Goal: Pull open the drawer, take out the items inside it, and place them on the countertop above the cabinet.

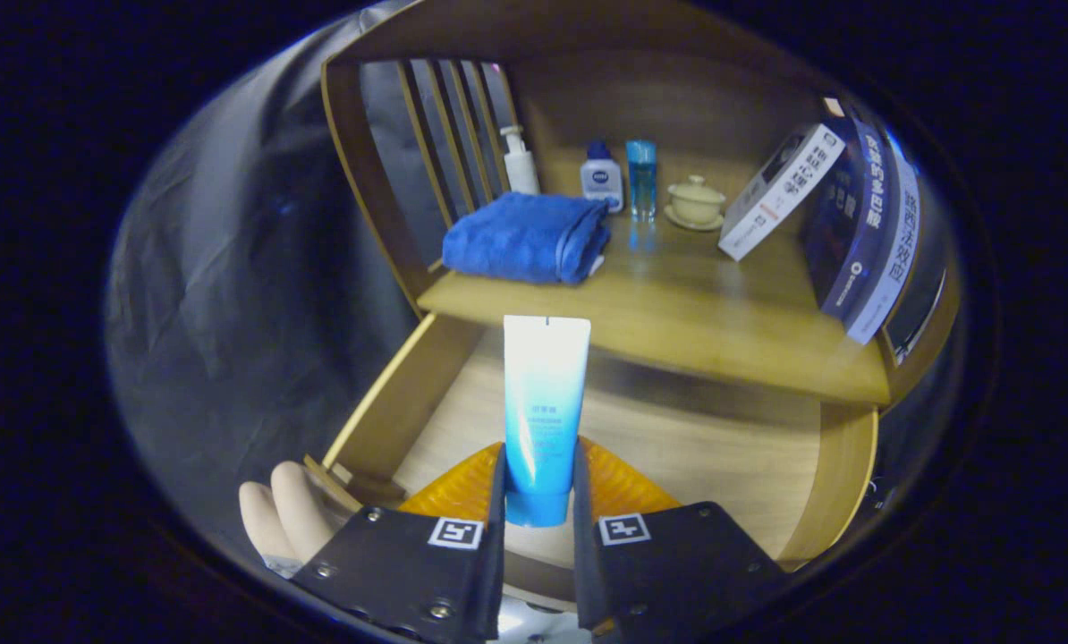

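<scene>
- Drawer (820, 483) already pulled open, its wooden floor bare as far as visible.
- Tube (543, 402) lifted clear above the drawer, in front of the desk (677, 322) edge and not yet set down.
- Gripper (539, 501) jaws clenched on the tube's lower end, one on each side.
- Tube upright, long axis running straight ahead along the jaws, flat crimped end pointing away toward the desk, cap end hidden between the jaws.
- Left, by judgement: carrying it up and placing it on the desk, near the towel (527, 237), bottles and books.
- Hand (285, 523) resting at the drawer's front corner.
</scene>
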